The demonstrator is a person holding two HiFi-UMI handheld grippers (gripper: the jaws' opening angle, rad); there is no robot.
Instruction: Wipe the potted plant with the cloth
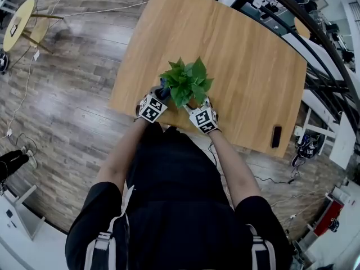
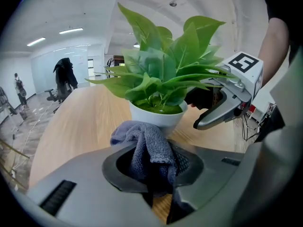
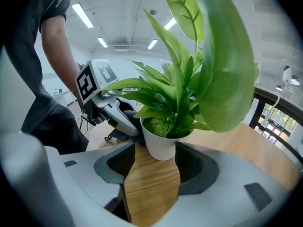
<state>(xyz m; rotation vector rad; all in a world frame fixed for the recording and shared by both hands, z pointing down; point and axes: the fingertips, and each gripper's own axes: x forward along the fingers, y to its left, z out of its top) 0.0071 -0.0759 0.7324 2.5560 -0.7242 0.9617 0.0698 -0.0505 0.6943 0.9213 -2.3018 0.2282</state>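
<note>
In the head view the leaves (image 1: pixel 185 82) hide the pot (image 3: pixel 160 143) and nearly all the cloth (image 2: pixel 149 143). In the right gripper view one near leaf (image 3: pixel 222 56) is blurred and cut by the top edge. A dark object (image 1: pixel 276 136) on the counter (image 1: pixel 242 55) is too small to tell.

Light wooden table (image 1: pixel 242 55), rectangular with rounded corners. Standing upright close to the near edge, roughly midway along: potted plant (image 1: pixel 185 82) in white pot. Lying flat by the near right corner, well apart from it: small dark rectangular object (image 1: pixel 276 136).
</note>
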